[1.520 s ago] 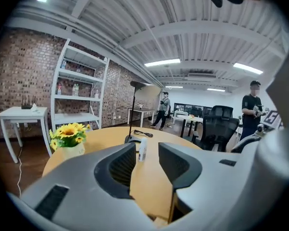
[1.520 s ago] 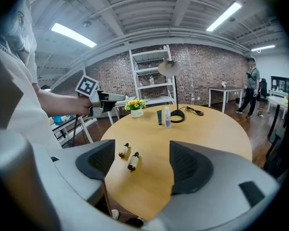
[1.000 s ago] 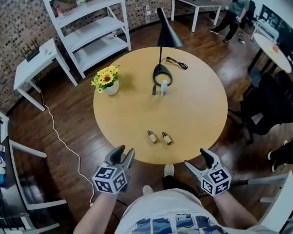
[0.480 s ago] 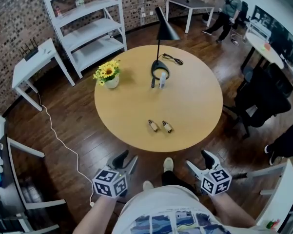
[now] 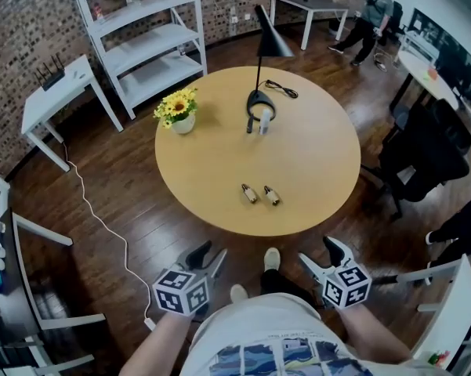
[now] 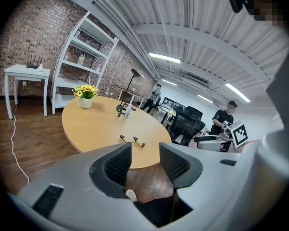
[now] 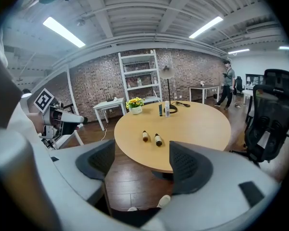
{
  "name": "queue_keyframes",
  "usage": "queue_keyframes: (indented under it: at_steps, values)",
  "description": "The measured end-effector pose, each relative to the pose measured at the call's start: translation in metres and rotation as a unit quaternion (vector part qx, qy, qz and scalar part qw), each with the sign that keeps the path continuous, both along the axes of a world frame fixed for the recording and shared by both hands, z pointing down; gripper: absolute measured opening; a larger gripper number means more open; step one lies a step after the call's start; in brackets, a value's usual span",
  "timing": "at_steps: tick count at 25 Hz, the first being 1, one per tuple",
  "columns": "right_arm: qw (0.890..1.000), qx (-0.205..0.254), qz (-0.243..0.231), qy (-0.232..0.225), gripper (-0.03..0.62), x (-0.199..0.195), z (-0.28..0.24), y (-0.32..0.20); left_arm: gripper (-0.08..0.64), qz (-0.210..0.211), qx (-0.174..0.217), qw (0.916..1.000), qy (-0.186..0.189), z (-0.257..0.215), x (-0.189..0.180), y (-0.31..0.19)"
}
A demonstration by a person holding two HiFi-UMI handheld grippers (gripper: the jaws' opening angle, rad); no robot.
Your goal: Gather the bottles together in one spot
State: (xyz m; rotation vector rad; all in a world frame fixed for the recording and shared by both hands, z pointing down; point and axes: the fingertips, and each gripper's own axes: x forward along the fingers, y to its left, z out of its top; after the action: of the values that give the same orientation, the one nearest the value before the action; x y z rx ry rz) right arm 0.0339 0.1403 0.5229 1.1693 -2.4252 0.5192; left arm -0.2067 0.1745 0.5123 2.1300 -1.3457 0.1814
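Two small brown bottles (image 5: 250,193) (image 5: 272,196) lie side by side near the front of the round wooden table (image 5: 313,163). A white bottle (image 5: 266,121) and a slim dark bottle (image 5: 249,124) stand by the lamp base. Both grippers hover over the floor, short of the table's near edge. My left gripper (image 5: 208,257) is open and empty; its jaws have just been opening wider. My right gripper (image 5: 320,255) is also open with nothing in it. The left gripper view shows the lying bottles (image 6: 122,138) (image 6: 138,142) beyond the left gripper (image 6: 145,160). The right gripper view shows them (image 7: 145,136) (image 7: 158,139) beyond the right gripper (image 7: 140,165).
A black desk lamp (image 5: 260,69) and a pot of yellow flowers (image 5: 177,110) stand on the table. Black office chairs (image 5: 423,159) are to the right. A white shelf unit (image 5: 145,37) and a white side table (image 5: 55,92) are at the back left. A cable (image 5: 102,225) trails across the floor.
Both grippers have drawn back from the table's edge toward my body. The table and its bottles now sit farther off. The left jaws stand a little wider.
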Motion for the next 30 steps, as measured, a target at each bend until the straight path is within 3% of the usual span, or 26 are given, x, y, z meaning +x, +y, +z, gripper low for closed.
queue_keyframes:
  at_steps: [10,16,25,30]
  values:
    - [0.999,-0.004,-0.031,0.022,0.367,-0.011,0.018,-0.030,0.156,-0.010,-0.011,0.9990,-0.042,0.008,-0.008,-0.014]
    - [0.997,-0.017,-0.067,0.030,0.365,-0.028,0.033,-0.056,0.156,-0.016,-0.030,0.9984,-0.044,0.011,-0.008,-0.033]
    - [0.993,-0.031,-0.096,0.064,0.353,-0.051,0.080,-0.132,0.156,-0.030,-0.054,0.9974,-0.037,0.021,-0.007,-0.069]
    - [0.987,-0.070,-0.120,0.082,0.316,-0.074,0.125,-0.179,0.156,-0.029,-0.062,0.9967,-0.044,0.021,0.001,-0.103]
